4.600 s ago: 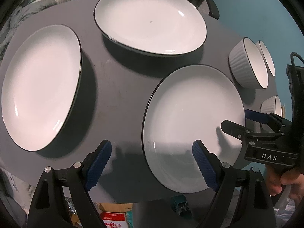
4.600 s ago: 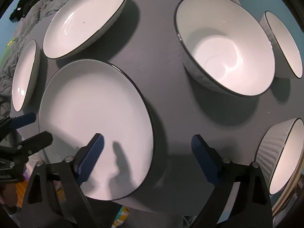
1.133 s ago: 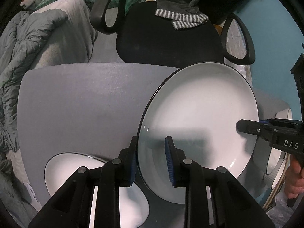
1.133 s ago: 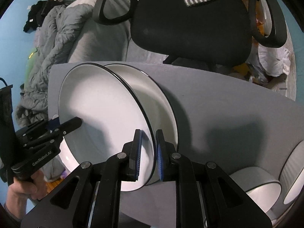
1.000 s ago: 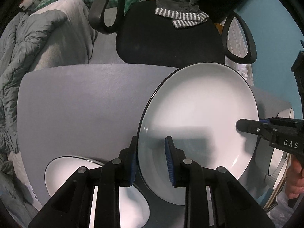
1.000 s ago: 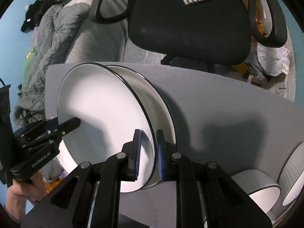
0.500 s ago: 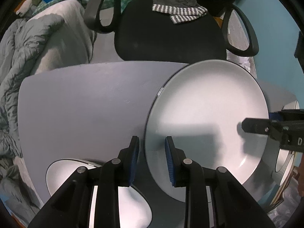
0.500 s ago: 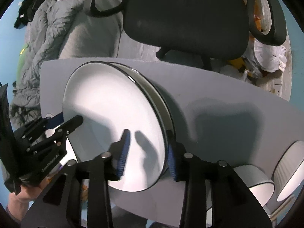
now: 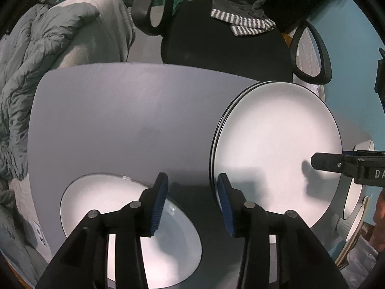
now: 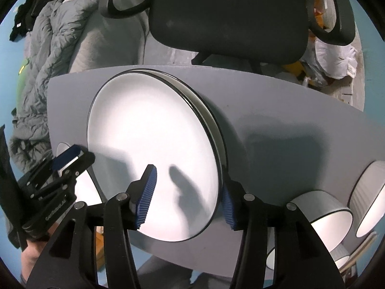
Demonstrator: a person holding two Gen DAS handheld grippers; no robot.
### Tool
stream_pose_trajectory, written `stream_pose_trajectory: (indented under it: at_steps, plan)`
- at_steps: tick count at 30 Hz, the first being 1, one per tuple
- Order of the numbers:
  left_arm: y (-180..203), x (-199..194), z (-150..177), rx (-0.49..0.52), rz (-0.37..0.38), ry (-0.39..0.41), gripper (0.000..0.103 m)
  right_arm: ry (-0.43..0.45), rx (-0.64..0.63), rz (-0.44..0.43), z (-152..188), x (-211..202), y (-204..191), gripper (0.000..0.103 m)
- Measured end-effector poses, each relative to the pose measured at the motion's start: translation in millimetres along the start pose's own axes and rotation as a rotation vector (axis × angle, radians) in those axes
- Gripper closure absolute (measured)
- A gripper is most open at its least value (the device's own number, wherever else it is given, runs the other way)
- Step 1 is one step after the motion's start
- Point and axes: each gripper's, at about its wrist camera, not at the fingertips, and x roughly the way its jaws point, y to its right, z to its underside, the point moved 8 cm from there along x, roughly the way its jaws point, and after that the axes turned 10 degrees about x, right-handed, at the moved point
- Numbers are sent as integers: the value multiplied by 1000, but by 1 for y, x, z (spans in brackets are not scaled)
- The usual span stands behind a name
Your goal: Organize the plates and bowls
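Now both tools letting go: left tool (image 9: pixel 191 198) jaws opening, empty, beside plate stack (image 9: pixel 276 154); right tool (image 10: pixel 186 192) jaws opening, straddling stack's near rim, pads clear. Stack flat on tabletop (image 9: pixel 120 110); lone plate (image 9: pixel 130 228) left of stack, bowls (image 10: pixel 336 207) right, likely next

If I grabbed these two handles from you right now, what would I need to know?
Left gripper: jaws opening, nothing between them, beside the stack's edge.
Right gripper: jaws opening, straddling the rim of the top plate without pinching it.
Done: that plate now sits on a second plate, two stacked on the grey table.
Left: a third plate lies alone near the left gripper and probably goes on the stack next. The ribbed bowls at the right edge are still unstacked.
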Motion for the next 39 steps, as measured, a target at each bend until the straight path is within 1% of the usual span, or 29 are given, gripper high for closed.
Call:
stream_pose_trajectory:
  at_steps: [2,4,12,16,17,19,20,22,24,27,28,29,30,34,39]
  plan:
    - [-1,-4,4,0,-17,13,54,12,7,8,1,-1,0,54]
    - [-2,-8,8,3,-26,27,53,28,21,12,1,-2,0,53]
    - [-6,-18,18,-58,31,55,53,101,101,-6,3,-7,3,50]
    - [-7,-23,22,-87,60,66,52,126,132,-37,4,-10,2,40]
    - [-7,-24,23,-98,67,70,52,140,146,-40,5,-12,4,35]
    - [-8,-27,25,-119,84,78,52,175,171,-23,4,-17,9,35]
    - [-9,-28,27,-129,92,82,52,182,180,-42,4,-18,9,36]
    - [-10,-31,31,-145,106,87,52,178,193,-51,7,-19,10,36]
    - [-12,-35,35,-157,114,92,52,188,187,-33,9,-20,10,36]
    - [-20,-44,44,-184,130,109,52,208,141,2,15,-25,7,35]
    - [-26,-47,48,-198,134,118,51,214,113,11,17,-27,3,36]
    - [-29,-49,51,-208,134,123,47,219,86,19,19,-30,-1,36]
    - [-35,-52,56,-224,134,129,47,223,58,30,20,-31,-3,36]
    - [-61,-58,79,-306,139,145,47,251,-109,99,24,-38,-26,36]
    - [-98,-56,109,-416,127,150,45,264,-344,167,27,-35,-73,36]
